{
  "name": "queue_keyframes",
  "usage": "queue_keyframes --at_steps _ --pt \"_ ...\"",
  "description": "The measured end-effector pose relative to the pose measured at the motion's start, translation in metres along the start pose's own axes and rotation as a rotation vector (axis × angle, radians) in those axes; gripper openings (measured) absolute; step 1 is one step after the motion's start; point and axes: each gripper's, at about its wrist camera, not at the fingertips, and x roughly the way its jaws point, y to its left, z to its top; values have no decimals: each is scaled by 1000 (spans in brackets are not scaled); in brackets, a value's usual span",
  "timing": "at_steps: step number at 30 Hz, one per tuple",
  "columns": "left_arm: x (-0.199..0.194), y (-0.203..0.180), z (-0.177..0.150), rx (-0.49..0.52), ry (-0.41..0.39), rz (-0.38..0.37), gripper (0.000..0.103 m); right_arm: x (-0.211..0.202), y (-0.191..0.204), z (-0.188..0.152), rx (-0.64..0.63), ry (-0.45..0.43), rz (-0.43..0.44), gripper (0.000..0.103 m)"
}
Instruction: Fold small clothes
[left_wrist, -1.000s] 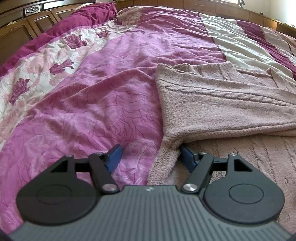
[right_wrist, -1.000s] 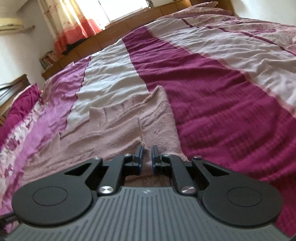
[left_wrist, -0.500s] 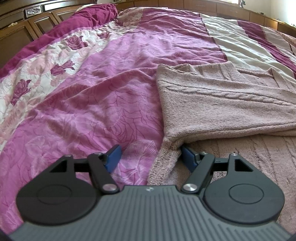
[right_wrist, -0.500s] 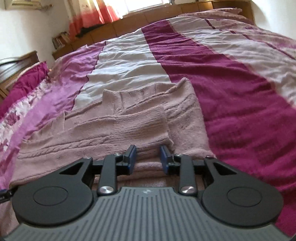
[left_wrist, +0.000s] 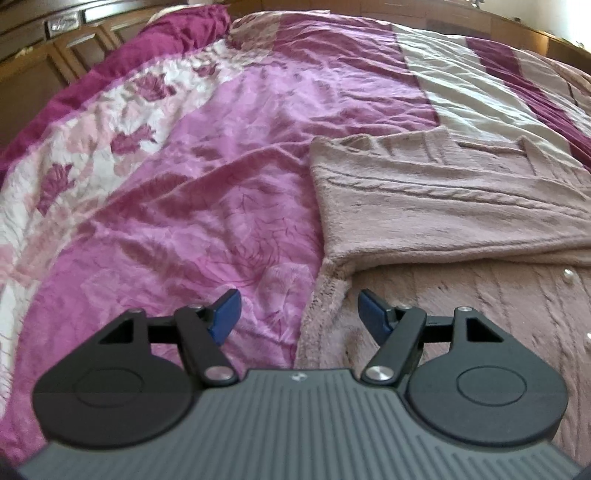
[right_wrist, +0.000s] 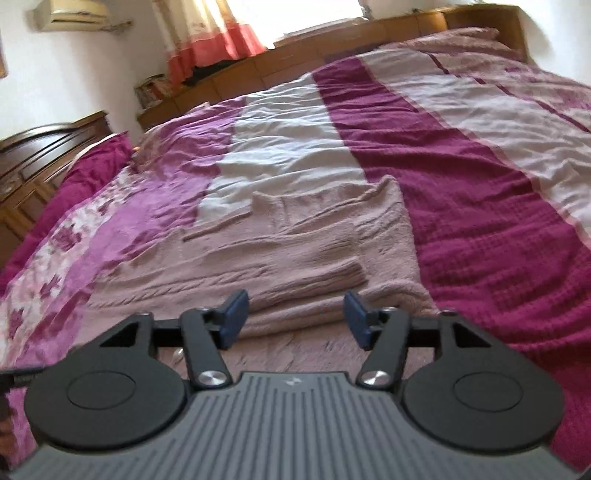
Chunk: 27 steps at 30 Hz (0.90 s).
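Right wrist view: the right gripper (right_wrist: 293, 317) was pinched shut at the sweater's near edge a second ago; now its jaws are opening, nothing between the blue pads (right_wrist: 232, 319), and it has lifted back so more of the folded pink knit sweater (right_wrist: 306, 254) shows. The left gripper (left_wrist: 298, 315) stands open as before, empty, though it has drawn up slightly; its right pad, earlier tucked against the fold at the sweater's corner, now hangs clear of it.

The sweater lies flat on the bed's quilt (left_wrist: 192, 192), a sleeve folded across the body (the ribbed cuff (right_wrist: 341, 275) rests near the right gripper). In the left wrist view the sweater (left_wrist: 443, 210) runs off the right border, and a small pearly button (left_wrist: 567, 274) is barely legible. The right wrist view is motion-blurred, so the knit's layers are hard to separate.

The sweater's left edge borders bare pink quilt; its right edge meets the dark magenta stripe (right_wrist: 498, 221). Open bedding stretches beyond on all sides, up to the wooden headboard (right_wrist: 33, 155) and shelf (right_wrist: 332, 48).
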Motion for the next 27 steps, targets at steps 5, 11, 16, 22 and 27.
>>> queue_keyframes --at_steps 5,11,16,22,27 --pt "-25 -7 -4 21 -11 -31 71 -22 13 -13 -57 21 55 68" --pt "-52 -15 -13 57 -20 -32 71 -49 30 -30 -165 48 107 70" --pt "-76 -16 -24 95 -35 -22 71 -74 40 -44 -282 73 145 75" --pt "-98 -22 -45 131 -32 -37 71 -98 44 -64 -399 114 183 79" --pt "-110 -34 -61 187 -31 -66 71 -109 49 -85 -512 174 206 80"
